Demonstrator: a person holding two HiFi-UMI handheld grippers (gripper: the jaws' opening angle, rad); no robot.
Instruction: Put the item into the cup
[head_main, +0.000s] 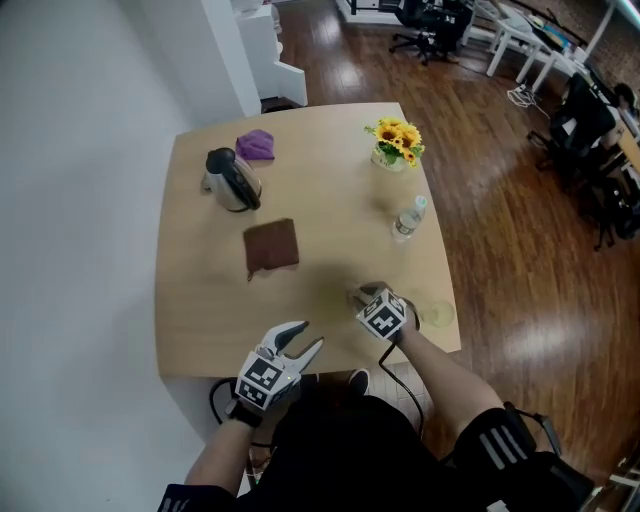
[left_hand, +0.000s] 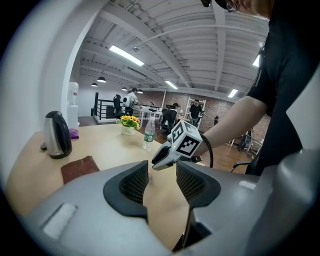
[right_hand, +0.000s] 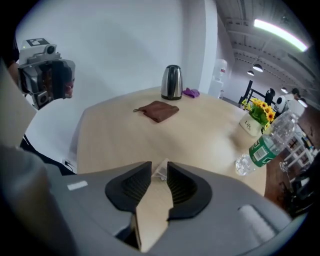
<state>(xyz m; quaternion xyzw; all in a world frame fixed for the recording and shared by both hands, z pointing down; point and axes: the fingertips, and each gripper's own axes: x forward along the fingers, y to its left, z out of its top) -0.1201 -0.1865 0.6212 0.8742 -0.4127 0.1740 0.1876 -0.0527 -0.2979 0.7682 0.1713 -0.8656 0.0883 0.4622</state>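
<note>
Between the parted jaws of the right gripper (right_hand: 159, 169), a small, pale, translucent packet (right_hand: 162, 173) lies on the light wooden table (head_main: 330, 180), near the clear cup (head_main: 438, 314). Left gripper (left_hand: 162, 166) gapes empty. Dark wood floor (head_main: 500, 220) surrounds.

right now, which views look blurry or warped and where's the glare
Head view: soft overall, smeared round the right gripper, sheen on the wooden floor; left gripper view: fisheye bend, dark corners, ceiling lights blown out; right gripper view: same bend, water bottle stretched and blurred near the edge, strip light burnt white.
</note>
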